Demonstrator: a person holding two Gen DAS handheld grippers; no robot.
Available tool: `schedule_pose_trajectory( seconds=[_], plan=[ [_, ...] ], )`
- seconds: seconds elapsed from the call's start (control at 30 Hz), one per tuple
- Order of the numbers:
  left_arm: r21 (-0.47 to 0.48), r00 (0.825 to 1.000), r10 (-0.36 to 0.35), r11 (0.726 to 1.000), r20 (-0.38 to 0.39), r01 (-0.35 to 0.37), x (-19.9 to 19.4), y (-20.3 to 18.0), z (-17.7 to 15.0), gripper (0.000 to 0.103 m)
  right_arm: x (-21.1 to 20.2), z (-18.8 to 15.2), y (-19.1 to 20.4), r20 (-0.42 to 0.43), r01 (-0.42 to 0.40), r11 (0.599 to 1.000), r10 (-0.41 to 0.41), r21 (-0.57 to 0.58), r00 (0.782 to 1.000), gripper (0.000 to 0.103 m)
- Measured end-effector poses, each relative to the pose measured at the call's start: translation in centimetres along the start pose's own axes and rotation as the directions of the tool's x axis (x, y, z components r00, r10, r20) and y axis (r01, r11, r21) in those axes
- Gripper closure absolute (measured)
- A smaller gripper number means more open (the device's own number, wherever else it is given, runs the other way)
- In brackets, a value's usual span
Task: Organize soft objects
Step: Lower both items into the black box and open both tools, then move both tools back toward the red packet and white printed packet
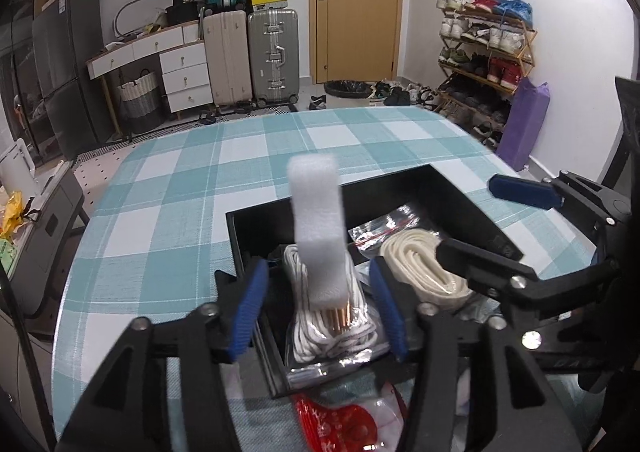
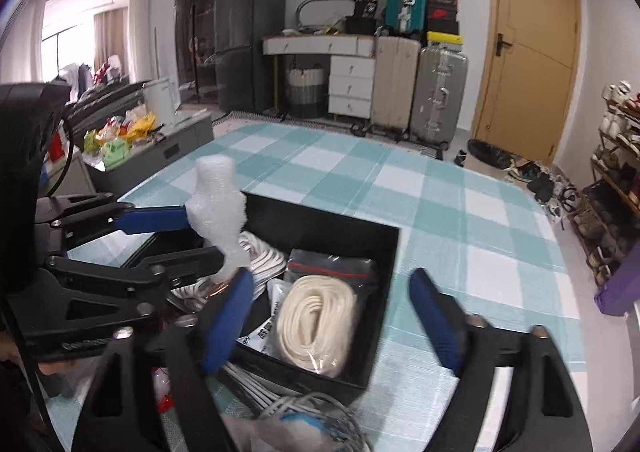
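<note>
A black open box sits on the teal checked tablecloth. Inside lie a bagged bundle of white cord and a bagged coil of cream rope. A white foam strip stands upright over the white cord, with a copper-coloured end at its base. My left gripper is open around the strip, its blue pads clear of it on both sides. My right gripper hangs wide open above the cream coil, holding nothing.
A clear zip bag with a red seal lies at the back of the box. Red packaging and grey cables lie on the table before the box. Suitcases, drawers and a shoe rack stand beyond the table.
</note>
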State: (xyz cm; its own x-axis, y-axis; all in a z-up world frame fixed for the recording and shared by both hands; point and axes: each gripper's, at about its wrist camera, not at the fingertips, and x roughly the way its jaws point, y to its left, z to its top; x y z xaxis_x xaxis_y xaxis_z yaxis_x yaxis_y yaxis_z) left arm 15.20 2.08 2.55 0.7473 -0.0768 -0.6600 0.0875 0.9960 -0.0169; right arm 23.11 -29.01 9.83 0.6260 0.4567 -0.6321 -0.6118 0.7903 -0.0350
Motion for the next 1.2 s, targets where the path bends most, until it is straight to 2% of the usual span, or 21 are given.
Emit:
schedule_pose_trajectory(
  seconds=[0.07, 0.1, 0.13, 0.23, 0.37, 0.53, 0.83, 1.2],
  plan=[
    [0.015, 1.000, 0.024, 1.000, 0.006, -0.024, -0.7, -0.2, -0.1, 0.045, -0.8, -0.1, -0.3, 0.015, 0.006, 1.000, -0.006, 0.014, 1.000, 0.008],
    [0.018, 1.000, 0.027, 0.999, 0.009, -0.027, -1.0, -0.3, -0.2, 0.037, -1.1, -0.2, -0.4, 0.017, 0.011, 1.000, -0.011, 0.020, 1.000, 0.006],
    [0.015, 1.000, 0.026, 1.000, 0.015, -0.027, -1.5, -0.3, -0.3, 0.023, -1.6, -0.3, -0.5, 0.025, 0.013, 1.000, -0.014, 0.028, 1.000, 0.003],
    [-0.006, 0.997, 0.052, 0.999, 0.061, -0.052, -2.8, -0.2, -0.6, 0.008, -3.0, -0.7, -0.9, 0.042, -0.009, 0.999, 0.007, 0.048, 0.999, 0.001],
    [-0.021, 0.997, 0.036, 0.999, 0.069, -0.034, -3.8, -0.4, -1.0, 0.005, -4.5, -1.4, -0.9, 0.053, -0.006, 0.999, 0.003, 0.048, 0.999, 0.001],
    [-0.012, 0.993, 0.081, 0.997, 0.083, -0.081, -4.8, -1.1, -1.7, 0.000, -6.2, -2.5, -0.6, 0.060, -0.007, 0.999, 0.004, 0.043, 0.998, 0.001],
    [-0.029, 0.989, 0.102, 0.995, 0.107, -0.100, -7.2, -1.5, -3.9, 0.000, -7.8, -4.2, 0.6, 0.058, -0.009, 0.999, 0.007, 0.036, 0.998, 0.000],
    [-0.041, 0.986, 0.133, 0.991, 0.096, -0.130, -7.8, -0.7, -5.7, 0.000, -9.0, -5.4, 2.0, 0.060, -0.005, 1.000, 0.004, 0.017, 0.998, 0.000]
  ],
)
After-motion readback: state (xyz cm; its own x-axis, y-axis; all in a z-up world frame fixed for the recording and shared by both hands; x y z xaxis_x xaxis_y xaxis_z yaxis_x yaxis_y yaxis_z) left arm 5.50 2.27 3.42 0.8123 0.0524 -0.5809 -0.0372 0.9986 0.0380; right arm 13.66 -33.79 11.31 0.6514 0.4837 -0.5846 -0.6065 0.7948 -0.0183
